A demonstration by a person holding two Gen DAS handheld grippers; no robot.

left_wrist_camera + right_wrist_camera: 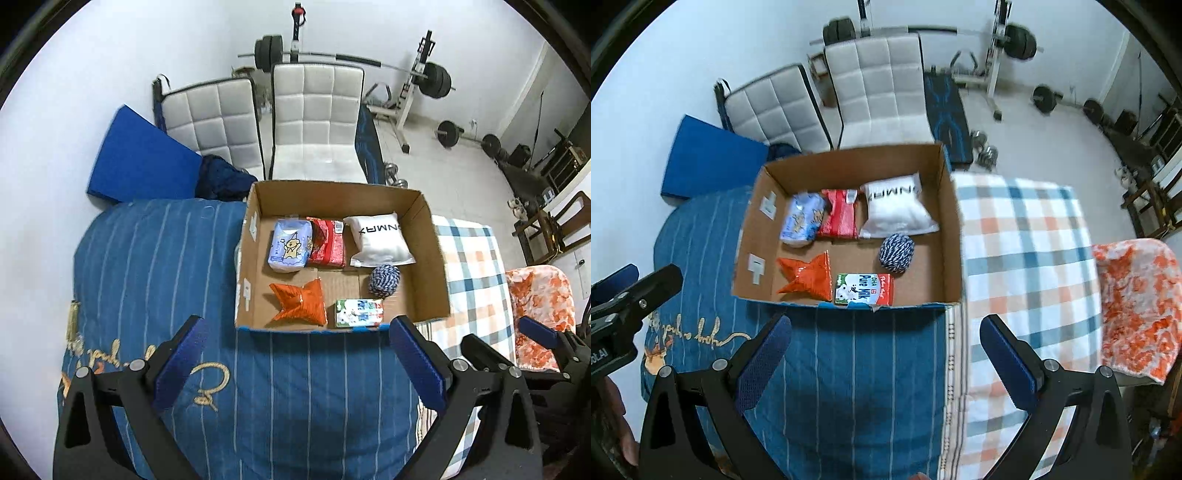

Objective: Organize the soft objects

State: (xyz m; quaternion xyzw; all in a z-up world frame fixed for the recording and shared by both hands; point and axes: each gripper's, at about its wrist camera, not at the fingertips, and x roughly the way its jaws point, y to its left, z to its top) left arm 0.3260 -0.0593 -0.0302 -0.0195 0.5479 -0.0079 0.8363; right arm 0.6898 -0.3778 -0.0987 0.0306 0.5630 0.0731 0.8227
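The milk carton [863, 290], lying in the cardboard box [951, 229] just ahead of the right gripper's fingers, reads "DHA Pure Milk". Farther ahead in the box, the white pouch [380, 240] bears upside-down letters reading "NMAX", the start cut off.

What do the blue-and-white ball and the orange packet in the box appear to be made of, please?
Blue-and-white ball: probably wound cotton rope, matte; twisted two-tone strands show. Orange packet: likely plastic or foil film, glossy; it shows sharp creases and highlights.

Box [428, 258] on bed — pouch [300, 303] and milk carton [359, 313] in front, pillow [382, 240] behind.
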